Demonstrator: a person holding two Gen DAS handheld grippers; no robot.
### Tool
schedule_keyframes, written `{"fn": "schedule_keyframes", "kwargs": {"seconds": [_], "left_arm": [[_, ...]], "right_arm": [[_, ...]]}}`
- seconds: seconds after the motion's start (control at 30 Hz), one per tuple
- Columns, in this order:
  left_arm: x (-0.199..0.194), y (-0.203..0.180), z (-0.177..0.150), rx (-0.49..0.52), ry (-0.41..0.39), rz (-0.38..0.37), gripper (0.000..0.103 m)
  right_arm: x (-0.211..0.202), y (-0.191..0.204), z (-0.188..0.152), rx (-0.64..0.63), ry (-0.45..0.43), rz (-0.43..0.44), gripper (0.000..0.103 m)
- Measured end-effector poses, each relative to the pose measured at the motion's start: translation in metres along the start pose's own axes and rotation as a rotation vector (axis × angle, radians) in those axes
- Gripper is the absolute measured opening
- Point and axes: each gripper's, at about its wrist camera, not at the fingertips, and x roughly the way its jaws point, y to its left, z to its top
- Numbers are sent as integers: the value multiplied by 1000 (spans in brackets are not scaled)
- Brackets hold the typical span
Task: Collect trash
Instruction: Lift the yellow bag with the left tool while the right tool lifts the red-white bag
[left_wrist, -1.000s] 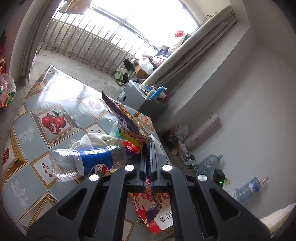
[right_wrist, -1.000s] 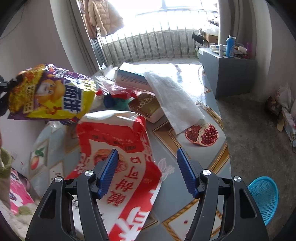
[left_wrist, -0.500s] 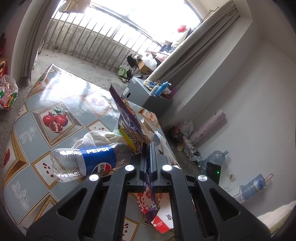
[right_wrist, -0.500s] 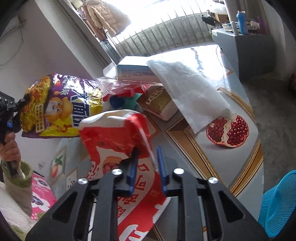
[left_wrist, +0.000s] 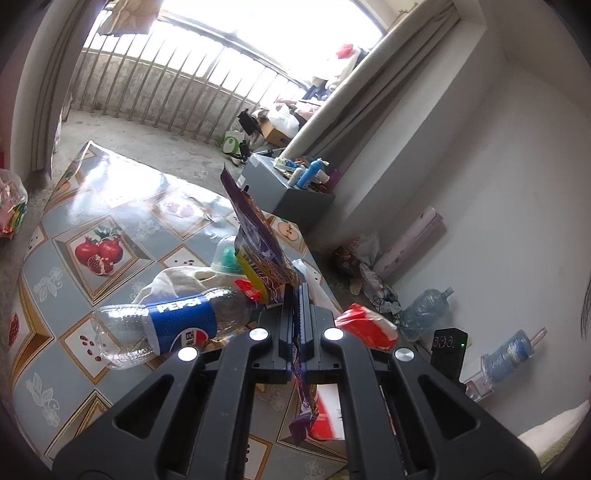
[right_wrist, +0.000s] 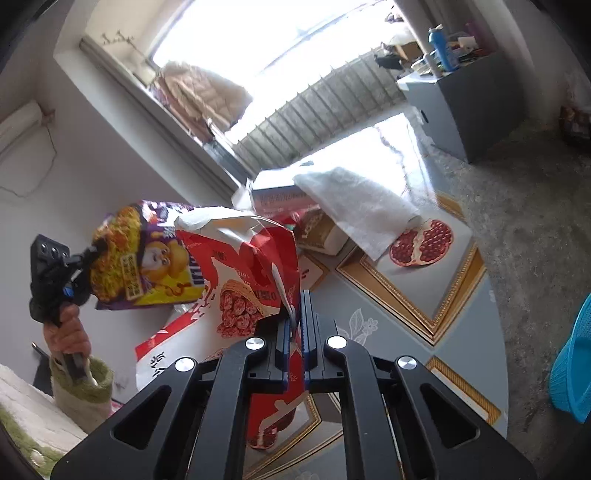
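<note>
Close in, the right gripper (right_wrist: 294, 328) had its jaws pressed together on a fold of the red and white bag (right_wrist: 255, 273). The pinch sat at the bag's right-hand edge, so nearly all of the bag lay up and to the left of the jaws, its long axis slanting from the open white mouth at upper left down past the jaws to the tail hanging below them. Its lower part lay close above the fruit-patterned tablecloth (right_wrist: 461, 317); whether it touched the cloth could not be told.

Likewise, the left gripper (left_wrist: 294, 295) was clamped shut on the purple and yellow snack packet (left_wrist: 255, 236), which stood edge-on to its own camera, rising away from the fingertips with a short end dangling beneath. From the right wrist view the same packet (right_wrist: 147, 258) hung just left of the red bag and partly behind it, gripped at its left edge by the left gripper (right_wrist: 86, 254) in a hand (right_wrist: 66, 332).

Judging from this, both hands were loaded. The blue basket (right_wrist: 572, 365) on the floor lay well off to the right, nearer the right hand, so the red bag would probably swing that way first.

Farther along the table, an empty Pepsi bottle (left_wrist: 166, 328) lay on its side beside a crumpled cloth (left_wrist: 177, 277). Beyond, a white paper sheet (right_wrist: 362, 206) draped over boxes, and a grey cabinet (right_wrist: 465, 103) stood near the balcony rail.
</note>
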Motion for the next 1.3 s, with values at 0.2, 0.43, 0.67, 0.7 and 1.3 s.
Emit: {"fn": "schedule_keyframes", "kwargs": {"seconds": [0.2, 0.43, 0.67, 0.7, 1.3], "left_arm": [[5, -33, 11, 75, 9, -31, 1], [23, -83, 15, 168, 39, -89, 1], [64, -131, 19, 236, 107, -161, 1], [71, -138, 20, 245, 118, -171, 1], [320, -293, -51, 539, 559, -265, 1]], "right_arm": [[-46, -4, 0, 37, -148, 18, 5], [-95, -25, -2, 84, -291, -3, 5], [-145, -56, -12, 147, -419, -53, 5], [-153, -60, -13, 156, -438, -65, 5], [-235, -132, -29, 256, -494, -913, 5]]}}
